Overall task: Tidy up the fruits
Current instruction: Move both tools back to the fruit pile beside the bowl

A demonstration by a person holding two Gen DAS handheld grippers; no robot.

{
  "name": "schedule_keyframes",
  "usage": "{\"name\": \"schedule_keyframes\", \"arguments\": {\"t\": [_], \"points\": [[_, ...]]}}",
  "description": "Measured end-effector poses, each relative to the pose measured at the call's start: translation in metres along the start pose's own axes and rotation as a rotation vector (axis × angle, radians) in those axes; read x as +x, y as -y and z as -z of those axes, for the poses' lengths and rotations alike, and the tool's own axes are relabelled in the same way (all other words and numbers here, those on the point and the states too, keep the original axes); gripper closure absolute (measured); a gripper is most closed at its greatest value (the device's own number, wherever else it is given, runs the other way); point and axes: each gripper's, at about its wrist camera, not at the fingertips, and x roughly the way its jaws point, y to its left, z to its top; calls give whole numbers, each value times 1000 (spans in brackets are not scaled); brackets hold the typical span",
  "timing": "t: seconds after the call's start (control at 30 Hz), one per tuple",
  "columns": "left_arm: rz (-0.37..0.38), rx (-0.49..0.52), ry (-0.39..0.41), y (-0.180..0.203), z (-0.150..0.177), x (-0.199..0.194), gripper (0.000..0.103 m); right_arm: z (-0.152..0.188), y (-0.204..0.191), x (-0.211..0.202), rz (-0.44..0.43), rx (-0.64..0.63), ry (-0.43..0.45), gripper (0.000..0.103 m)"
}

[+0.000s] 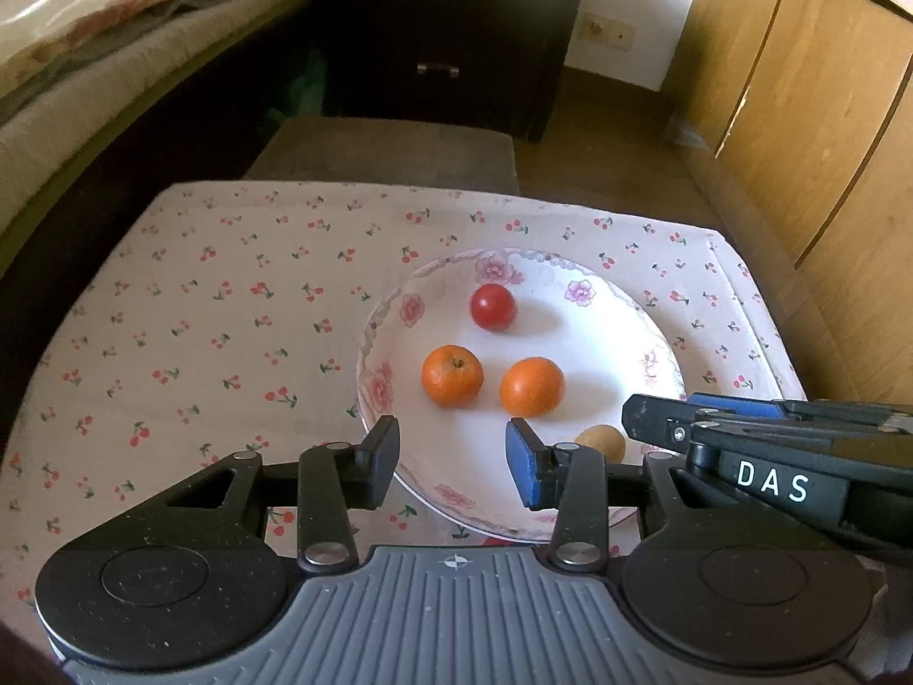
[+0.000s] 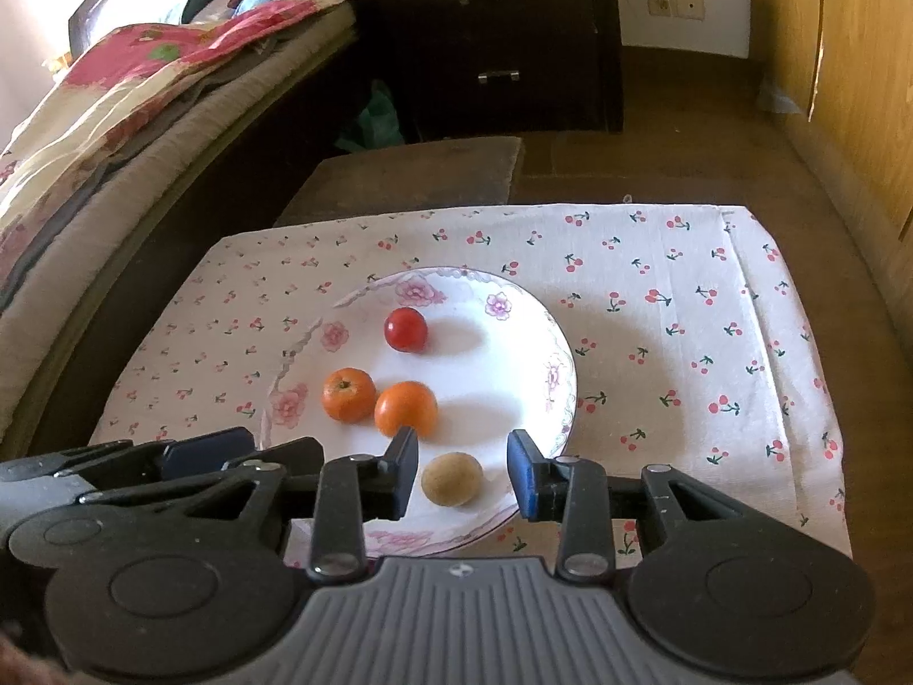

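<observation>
**Four fruits on the plate, both tongs spread and empty**

Floral-rimmed white plate (image 1: 376,354) sits on a cherry-print cloth (image 1: 228,314). On it: a red tomato (image 1: 493,306) at 12 o'clock, two oranges side by side mid-plate, the stem-up orange (image 1: 452,375) at 9 o'clock, the plain orange (image 1: 532,387) just right of it. A small tan fruit (image 1: 600,440) lies at 5 o'clock near the rim.

Left gripper (image 1: 453,465): jaws spread, nothing between them, hanging over the near rim. Right gripper (image 2: 463,476): jaws spread, the tan fruit seen between the fingers but untouched by either pad.

Left wrist view half-hides the tan fruit behind its own right finger; right wrist view shows it whole. Right view alone shows the oranges touching. Each view catches the other gripper at its edge. Behind: bed (image 2: 114,114), dark drawer unit (image 2: 502,40), wooden cabinet (image 1: 799,114).
</observation>
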Motion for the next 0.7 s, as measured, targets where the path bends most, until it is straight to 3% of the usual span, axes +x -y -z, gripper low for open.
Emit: {"name": "schedule_keyframes", "arguments": {"t": [0.7], "points": [[-22,80,61,0,23,-35,49,26,-19,-42,-13,-45,51,66]]}}
